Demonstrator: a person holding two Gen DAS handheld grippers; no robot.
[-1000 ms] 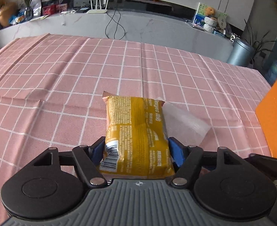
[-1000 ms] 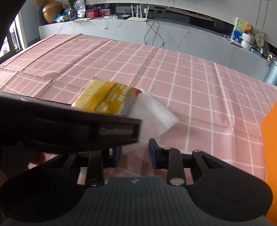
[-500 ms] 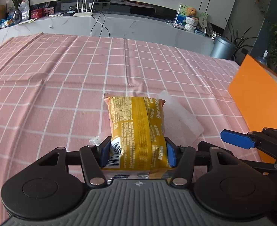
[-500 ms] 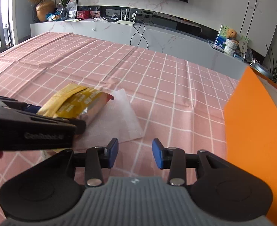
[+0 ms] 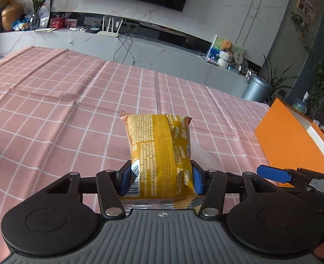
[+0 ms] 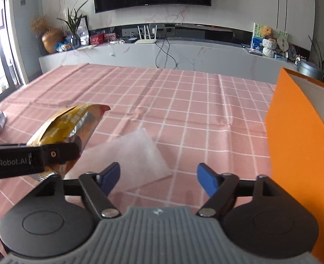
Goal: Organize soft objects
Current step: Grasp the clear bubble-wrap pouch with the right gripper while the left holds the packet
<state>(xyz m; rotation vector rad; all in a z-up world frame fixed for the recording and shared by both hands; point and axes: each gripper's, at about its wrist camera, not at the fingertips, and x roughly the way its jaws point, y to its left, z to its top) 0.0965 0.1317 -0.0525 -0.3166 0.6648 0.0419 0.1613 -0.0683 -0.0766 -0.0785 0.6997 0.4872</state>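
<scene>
Left wrist view: left claw (image 5: 160, 178) clamped on one yellow crinkled foil snack packet (image 5: 160, 151), blue pads pressing its two sides near the barcode end. Packet's near end is hidden behind the claw body; far end sticks forward, lifted above the pink checked cloth on the worktop (image 5: 62, 114). Behind the packet, only a sliver of one white translucent foam sheet (image 5: 200, 153) shows, the rest covered. Far right, one orange open box (image 5: 291, 140) with a white inner wall, cut off by the frame edge; contents not visible. One blue pad of the right claw (image 5: 273, 173) pokes in at right.

Right wrist view: at left, the left claw seen side-on, partly out of frame, with the packet (image 6: 69, 123) tilted up from it. Foam sheet (image 6: 126, 156) lies flat on the cloth (image 6: 184, 101), just beyond the right claw (image 6: 158, 178). Right claw's two blue pads stand wide apart, nothing between them, hovering over the sheet's near edge. Orange box (image 6: 294, 145) at right, cropped; a little white shows inside, too little to identify.
</scene>
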